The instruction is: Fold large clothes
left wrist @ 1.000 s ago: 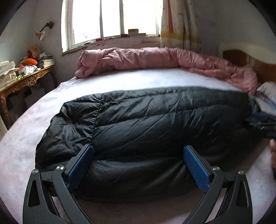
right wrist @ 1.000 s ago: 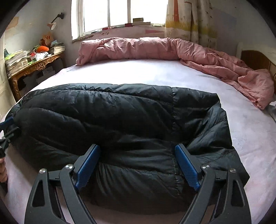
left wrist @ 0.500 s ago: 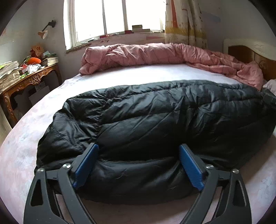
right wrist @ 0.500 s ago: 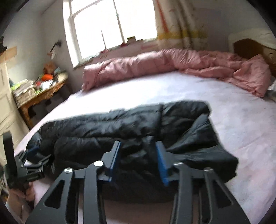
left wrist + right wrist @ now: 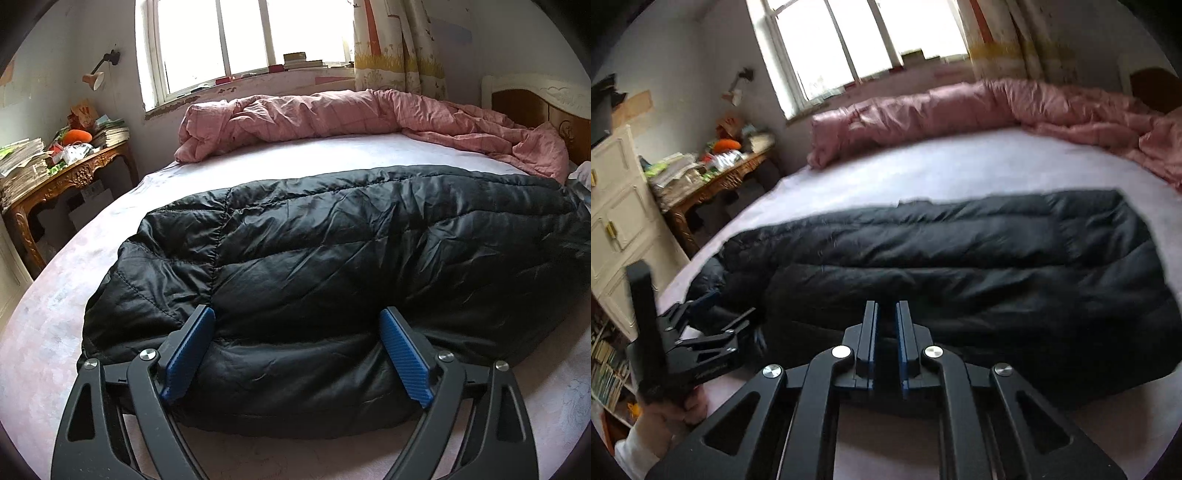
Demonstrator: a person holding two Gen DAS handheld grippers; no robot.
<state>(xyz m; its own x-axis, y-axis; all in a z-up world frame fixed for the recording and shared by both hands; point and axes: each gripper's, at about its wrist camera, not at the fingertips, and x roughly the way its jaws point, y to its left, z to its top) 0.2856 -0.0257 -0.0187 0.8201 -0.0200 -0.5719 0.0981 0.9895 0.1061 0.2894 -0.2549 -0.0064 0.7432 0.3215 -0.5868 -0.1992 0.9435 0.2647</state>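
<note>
- Left gripper point(image 5: 297, 341): jaws spread wide, straddling the near edge of the black puffer jacket point(image 5: 351, 266). Padding bulges between the blue pads point(image 5: 404, 356); can't tell whether they press it.
- Right gripper point(image 5: 885, 334): jaws pressed nearly together, only a narrow slot between them. It sits above the jacket's near edge; view is motion-blurred, so can't tell if any fabric is caught in the slot.
- In the right wrist view, the left gripper shows at lower left at the jacket's left end, held by a hand point(image 5: 670, 408) with a white sleeve point(image 5: 639, 448).
- Jacket lies flat on the bed point(image 5: 332, 155), long side running left to right, in a long band near the front edge. One stitched seam runs down its left part.
- Bed sheet is pale pink, bare beyond the jacket.
- Pink quilt point(image 5: 332, 114) is bunched in a roll along the far side of the bed and curls toward the headboard point(image 5: 539, 99) at right.
- Left of the bed: carved wooden side table point(image 5: 70, 181), top piled with stacks of paper, books and an orange object point(image 5: 75, 136). No readable writing on any of it.
- White cabinet point(image 5: 617, 206) with brass handles beside that table, doors shut.
- Far wall: window point(image 5: 240, 37), a few books on the sill, patterned curtain point(image 5: 395, 44) at right, wall lamp point(image 5: 98, 75) at left.
- No brand or label legible anywhere.
</note>
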